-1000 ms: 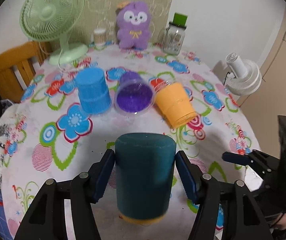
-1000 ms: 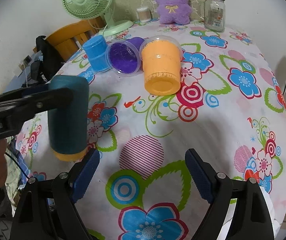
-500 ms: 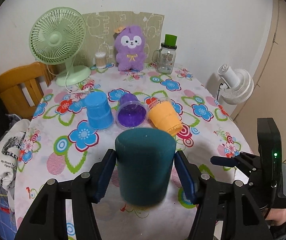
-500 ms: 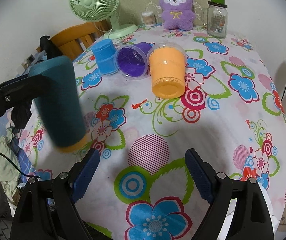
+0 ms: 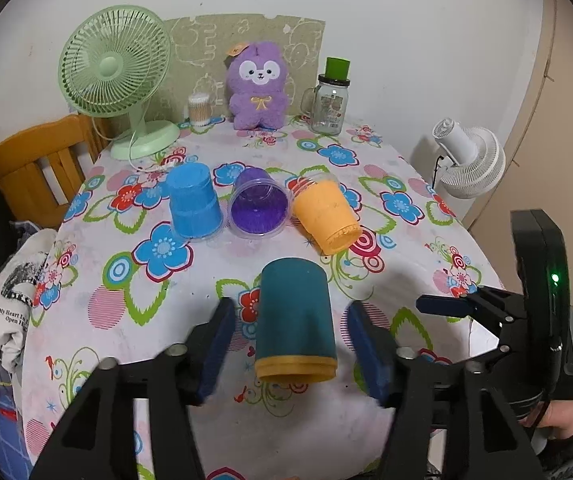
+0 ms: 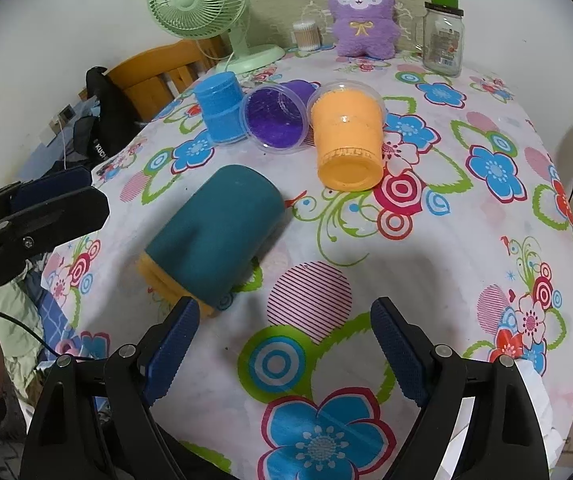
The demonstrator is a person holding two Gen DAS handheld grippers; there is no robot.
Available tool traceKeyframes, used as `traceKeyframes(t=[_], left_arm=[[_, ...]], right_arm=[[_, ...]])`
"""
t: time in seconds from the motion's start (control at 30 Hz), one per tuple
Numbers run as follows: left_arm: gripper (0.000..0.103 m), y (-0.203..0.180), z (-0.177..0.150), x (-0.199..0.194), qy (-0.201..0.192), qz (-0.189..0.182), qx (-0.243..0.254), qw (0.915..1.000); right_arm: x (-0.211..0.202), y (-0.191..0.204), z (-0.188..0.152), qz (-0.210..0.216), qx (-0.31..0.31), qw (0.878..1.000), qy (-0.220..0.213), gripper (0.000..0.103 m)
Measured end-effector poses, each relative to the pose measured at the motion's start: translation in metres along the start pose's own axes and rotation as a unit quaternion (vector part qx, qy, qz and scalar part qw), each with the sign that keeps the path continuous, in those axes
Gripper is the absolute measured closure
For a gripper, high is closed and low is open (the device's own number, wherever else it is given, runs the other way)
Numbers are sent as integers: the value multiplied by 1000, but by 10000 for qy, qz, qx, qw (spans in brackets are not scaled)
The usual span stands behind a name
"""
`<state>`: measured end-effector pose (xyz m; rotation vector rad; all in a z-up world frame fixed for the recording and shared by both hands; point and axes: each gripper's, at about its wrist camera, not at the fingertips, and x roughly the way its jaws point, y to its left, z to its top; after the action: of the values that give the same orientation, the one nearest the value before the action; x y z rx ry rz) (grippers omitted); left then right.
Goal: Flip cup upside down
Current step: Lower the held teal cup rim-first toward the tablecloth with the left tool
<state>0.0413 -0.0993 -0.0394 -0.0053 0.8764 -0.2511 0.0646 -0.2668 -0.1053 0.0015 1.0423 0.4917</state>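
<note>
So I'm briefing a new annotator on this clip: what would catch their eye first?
Probably the teal cup, yellow rim toward the camera, between the open fingers of the left gripper, which do not touch it. Behind it, a blue cup, a purple cup and an orange cup sit in a row on the flowered tablecloth.

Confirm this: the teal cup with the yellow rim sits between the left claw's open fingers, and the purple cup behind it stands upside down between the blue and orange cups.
One detail is wrong. The purple cup is not upside down: it lies on its side, mouth toward the camera, as the left wrist view shows. The rest holds: the teal cup sits between the open left claw, and the purple cup lies between the blue cup and orange cup.
</note>
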Motion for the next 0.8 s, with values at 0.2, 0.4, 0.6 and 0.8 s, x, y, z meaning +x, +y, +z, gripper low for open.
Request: traceKeyframes(t=[0.2, 0.4, 0.6, 0.8], left_arm=[[16, 6, 24, 43, 581, -125, 34, 9982], [17, 9, 34, 102, 1439, -134, 97, 9895], [18, -5, 34, 126, 1816, -318, 294, 9824], [35, -4, 31, 140, 1996, -239, 322, 9791]], right_arm=[[-1, -15, -5, 44, 193, 9998, -19, 14], [2, -34, -10, -25, 361, 9993, 48, 14], [12, -47, -8, 3, 496, 9987, 115, 14], [18, -52, -5, 58, 516, 9986, 128, 14]])
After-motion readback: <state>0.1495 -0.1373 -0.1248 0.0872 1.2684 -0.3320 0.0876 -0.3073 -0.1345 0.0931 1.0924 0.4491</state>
